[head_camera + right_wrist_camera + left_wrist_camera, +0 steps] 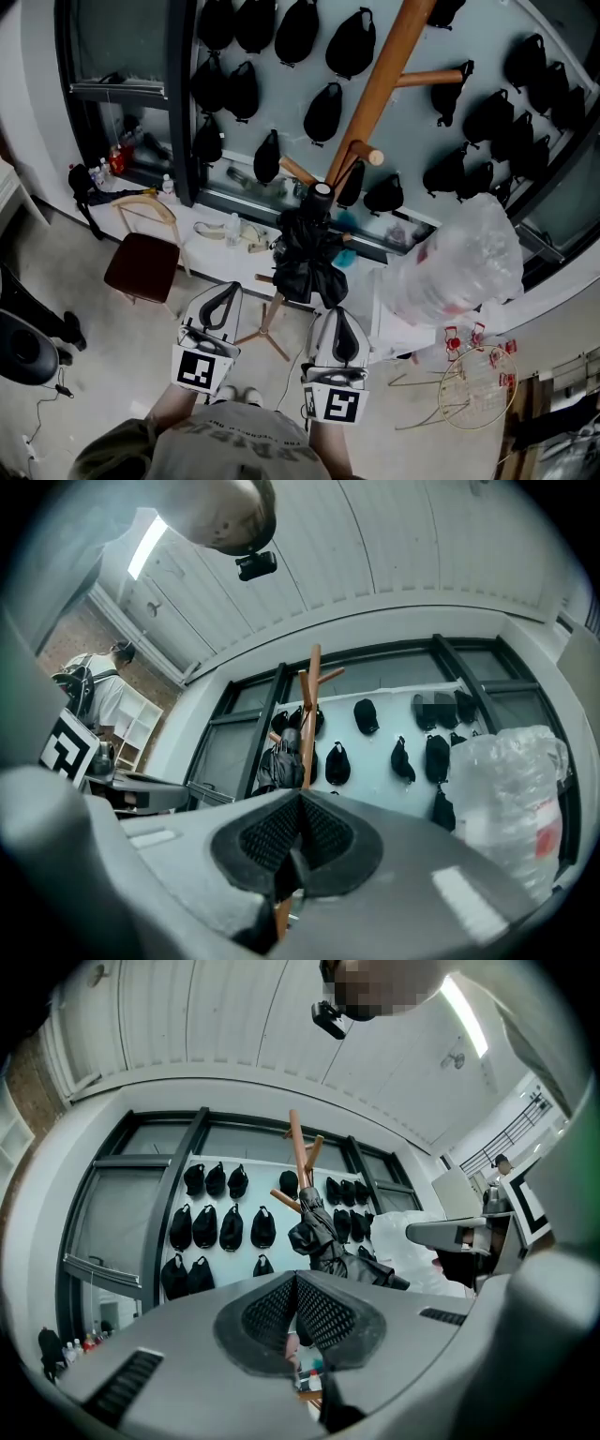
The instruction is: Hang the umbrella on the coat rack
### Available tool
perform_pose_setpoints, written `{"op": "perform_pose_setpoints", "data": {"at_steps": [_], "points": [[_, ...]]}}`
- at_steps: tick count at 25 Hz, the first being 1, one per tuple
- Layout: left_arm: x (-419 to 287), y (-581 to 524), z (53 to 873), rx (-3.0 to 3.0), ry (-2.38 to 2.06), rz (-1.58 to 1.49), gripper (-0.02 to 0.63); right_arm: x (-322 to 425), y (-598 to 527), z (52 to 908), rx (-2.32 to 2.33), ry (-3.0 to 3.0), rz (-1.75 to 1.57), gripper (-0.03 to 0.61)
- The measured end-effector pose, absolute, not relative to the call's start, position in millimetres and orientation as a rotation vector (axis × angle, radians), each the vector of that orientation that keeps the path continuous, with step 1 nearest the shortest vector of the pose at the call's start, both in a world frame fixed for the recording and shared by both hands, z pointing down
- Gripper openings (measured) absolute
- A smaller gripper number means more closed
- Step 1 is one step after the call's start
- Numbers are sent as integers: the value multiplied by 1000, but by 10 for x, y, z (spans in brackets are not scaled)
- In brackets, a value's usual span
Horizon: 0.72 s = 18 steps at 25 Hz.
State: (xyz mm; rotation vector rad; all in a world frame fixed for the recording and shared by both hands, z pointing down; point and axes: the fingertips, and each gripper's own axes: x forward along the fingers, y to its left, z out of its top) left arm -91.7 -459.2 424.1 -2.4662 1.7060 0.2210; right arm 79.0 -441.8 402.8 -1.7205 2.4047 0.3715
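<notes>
Umbrella (309,255) is hanging on the coat rack (382,84), frame centre.
Left gripper (223,292) and right gripper (337,317) are hovering below it, both clenched, empty.

Rows of black fabric caps (323,111) hang on a pale grey wall panel (403,141), bounded at the left by a black metal post (183,103). A low white ledge (211,225) carries a small clear plastic bottle (232,228), and a cluster of small bottles (112,164) stands further left. A light wooden chair with a dark red seat (142,265) stands on the pale floor (112,347). At the right sits a large crumpled clear plastic bag with red print (459,267), with a round thin wire frame (476,387) near it. A long strip light (466,1014) glows in the white ribbed ceiling.
</notes>
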Motion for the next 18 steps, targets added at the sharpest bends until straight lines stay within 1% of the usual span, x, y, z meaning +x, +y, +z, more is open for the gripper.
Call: {"op": "perform_pose_setpoints", "data": {"at_steps": [18], "points": [[-870,-4623,4104,-2453,1667,246,11,817,-4405,3908,-1719,2377,414,-2]]}}
